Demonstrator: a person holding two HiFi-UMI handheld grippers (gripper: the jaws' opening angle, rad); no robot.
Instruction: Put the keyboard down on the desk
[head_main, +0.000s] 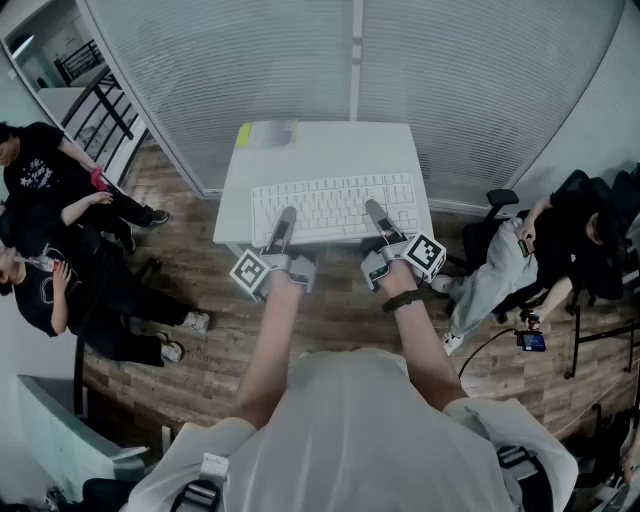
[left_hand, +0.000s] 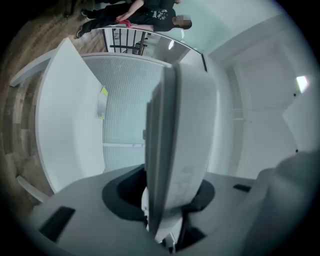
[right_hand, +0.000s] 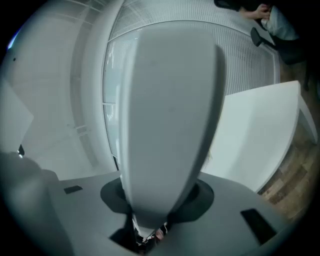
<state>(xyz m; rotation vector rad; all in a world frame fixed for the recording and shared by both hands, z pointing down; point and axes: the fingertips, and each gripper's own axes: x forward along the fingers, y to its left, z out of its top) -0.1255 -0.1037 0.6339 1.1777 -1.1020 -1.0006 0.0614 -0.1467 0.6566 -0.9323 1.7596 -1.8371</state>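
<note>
The head camera looks steeply down at the desk (head_main: 330, 150) from high up. The other two sit close, tipped sideways, sharing it.

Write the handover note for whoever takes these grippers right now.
Left gripper: tongs clamped on the keyboard, near edge, left of middle.
Right gripper: tongs clamped on the same edge, right of middle.
Keyboard: keys up, apparently held above the white desk; a yellow item sits at the desk's far left corner.
Done: keyboard is over the desk.
Left: lower it flat, open both tongs, withdraw.
</note>
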